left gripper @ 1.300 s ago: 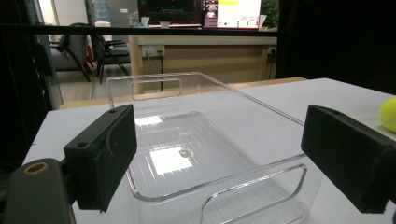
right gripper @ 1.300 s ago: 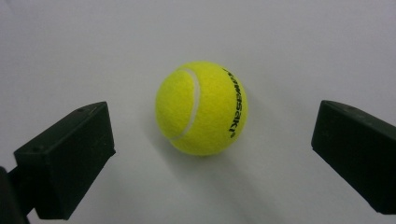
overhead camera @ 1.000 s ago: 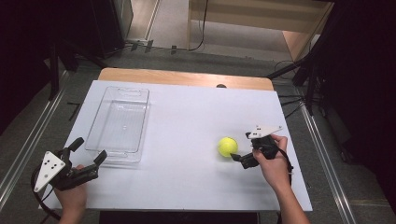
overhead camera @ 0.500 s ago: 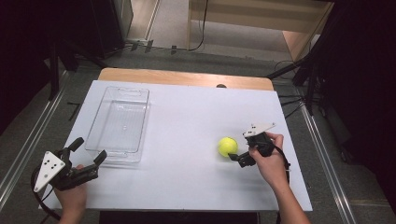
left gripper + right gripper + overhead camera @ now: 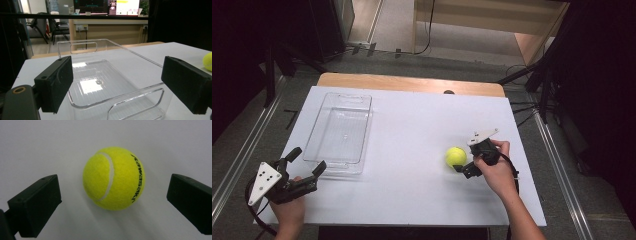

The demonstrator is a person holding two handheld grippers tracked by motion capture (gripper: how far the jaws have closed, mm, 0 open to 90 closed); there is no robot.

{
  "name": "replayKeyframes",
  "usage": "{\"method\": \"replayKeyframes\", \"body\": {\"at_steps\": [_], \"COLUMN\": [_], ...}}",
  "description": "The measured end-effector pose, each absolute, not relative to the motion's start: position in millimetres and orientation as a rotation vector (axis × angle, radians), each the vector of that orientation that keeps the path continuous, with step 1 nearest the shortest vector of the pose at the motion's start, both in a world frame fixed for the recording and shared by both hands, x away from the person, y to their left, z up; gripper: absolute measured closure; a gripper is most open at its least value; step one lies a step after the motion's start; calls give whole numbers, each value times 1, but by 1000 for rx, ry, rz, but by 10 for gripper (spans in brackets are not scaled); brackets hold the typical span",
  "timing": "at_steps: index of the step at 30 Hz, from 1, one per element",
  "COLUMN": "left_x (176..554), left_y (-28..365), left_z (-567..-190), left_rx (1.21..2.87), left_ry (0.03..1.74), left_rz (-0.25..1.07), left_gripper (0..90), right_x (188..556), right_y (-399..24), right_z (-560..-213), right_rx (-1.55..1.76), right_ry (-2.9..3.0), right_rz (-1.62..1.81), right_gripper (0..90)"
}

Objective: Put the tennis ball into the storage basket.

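High view: a yellow tennis ball [image 5: 456, 156] lies on the right half of a white table [image 5: 412, 185], with the right gripper [image 5: 463, 159] just beside it on its right, held low over the tabletop in the person's right hand [image 5: 493, 170]. In the right gripper view the ball [image 5: 114, 178] sits on the white surface between the two black jaws, which stand wide apart with a clear gap on either side and touch nothing; black lettering runs down the ball's right side. At the table's near left corner the left gripper [image 5: 306, 164] is held by the left hand [image 5: 287, 210], its jaws likewise spread and empty, pointing at the near end of a clear plastic tray [image 5: 339, 131]. In the left gripper view the tray [image 5: 105, 82] stands just beyond the parted jaws, its near handle cutout facing them, and the ball [image 5: 208, 61] peeks in at the right edge, well apart from the tray.
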State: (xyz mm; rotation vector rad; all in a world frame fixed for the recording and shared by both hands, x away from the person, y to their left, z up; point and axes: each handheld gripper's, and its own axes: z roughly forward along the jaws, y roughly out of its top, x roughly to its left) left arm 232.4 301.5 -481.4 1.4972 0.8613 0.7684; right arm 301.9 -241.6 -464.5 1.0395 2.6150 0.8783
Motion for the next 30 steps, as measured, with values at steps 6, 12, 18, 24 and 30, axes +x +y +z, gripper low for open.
{"method": "replayKeyframes", "body": {"at_steps": [6,12,18,24,30], "left_x": [232,233,232,233,233], "left_y": [302,302,302,302,301], "left_z": [-481,-481,-481,-481,-481], "left_rx": [1498,1497,1497,1498,1498], "left_ry": [863,861,860,858,858], "left_rz": [768,768,768,768,768], "left_gripper": [111,110,111,110,111], "right_x": [306,310,313,316,319], "right_y": [-237,-233,-230,-229,-227], "right_z": [-466,-468,-471,-474,-478], "right_rx": [1025,1017,1015,1017,1024], "right_ry": [2645,2665,2677,2688,2706], "right_rz": [845,815,786,778,756], "right_gripper": [0,0,0,62,65]}}
